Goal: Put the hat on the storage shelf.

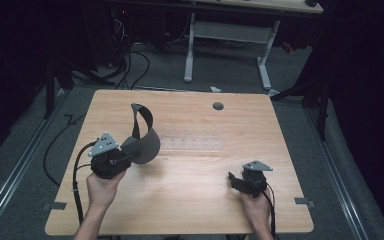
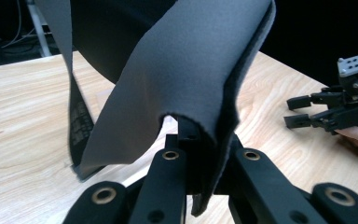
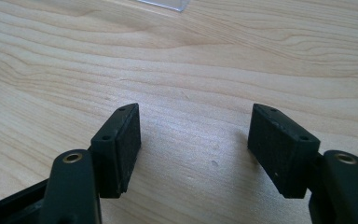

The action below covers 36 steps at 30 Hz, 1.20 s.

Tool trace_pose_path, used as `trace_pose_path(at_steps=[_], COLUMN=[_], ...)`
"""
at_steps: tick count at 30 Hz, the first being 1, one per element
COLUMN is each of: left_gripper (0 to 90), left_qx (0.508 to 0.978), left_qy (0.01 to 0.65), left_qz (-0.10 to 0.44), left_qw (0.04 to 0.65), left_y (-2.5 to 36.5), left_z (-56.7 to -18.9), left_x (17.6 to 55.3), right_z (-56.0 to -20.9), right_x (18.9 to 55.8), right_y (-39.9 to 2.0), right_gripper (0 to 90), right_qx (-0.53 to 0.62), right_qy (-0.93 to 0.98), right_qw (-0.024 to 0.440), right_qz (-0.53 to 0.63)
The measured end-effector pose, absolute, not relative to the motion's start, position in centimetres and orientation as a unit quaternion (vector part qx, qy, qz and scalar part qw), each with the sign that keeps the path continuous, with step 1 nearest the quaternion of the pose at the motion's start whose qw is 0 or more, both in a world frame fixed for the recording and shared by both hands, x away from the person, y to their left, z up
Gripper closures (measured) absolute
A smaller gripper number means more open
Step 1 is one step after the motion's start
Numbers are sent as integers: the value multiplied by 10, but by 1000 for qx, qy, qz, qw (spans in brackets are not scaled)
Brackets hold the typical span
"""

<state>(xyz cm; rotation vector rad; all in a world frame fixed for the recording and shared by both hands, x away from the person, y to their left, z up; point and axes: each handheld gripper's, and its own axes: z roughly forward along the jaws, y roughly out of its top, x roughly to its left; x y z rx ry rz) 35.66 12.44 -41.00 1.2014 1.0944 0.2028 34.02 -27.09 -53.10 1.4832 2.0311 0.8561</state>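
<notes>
At the left, the grey felt piece (image 1: pixel 146 144) is held up off the desk (image 1: pixel 190 200), pinched at its edge by the left claw (image 1: pixel 128 150), which is clamped shut on it; a dark strap (image 1: pixel 141 120) curls above. Over at the right, the right claw (image 1: pixel 236 180) is kept low over the wood, jaws apart, nothing between them.
</notes>
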Motion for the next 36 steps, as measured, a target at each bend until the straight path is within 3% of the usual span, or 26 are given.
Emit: trace_pose_path(at_steps=[36], left_gripper=[864], left_qx=[523], left_qy=[504], left_qz=[142], left_qw=[672], left_y=[129], left_z=[-397], left_x=[411], right_z=[-531], right_x=[340], right_y=[-271], right_gripper=[330], right_qx=[538], right_qy=[745], right_qw=[237], right_qz=[315])
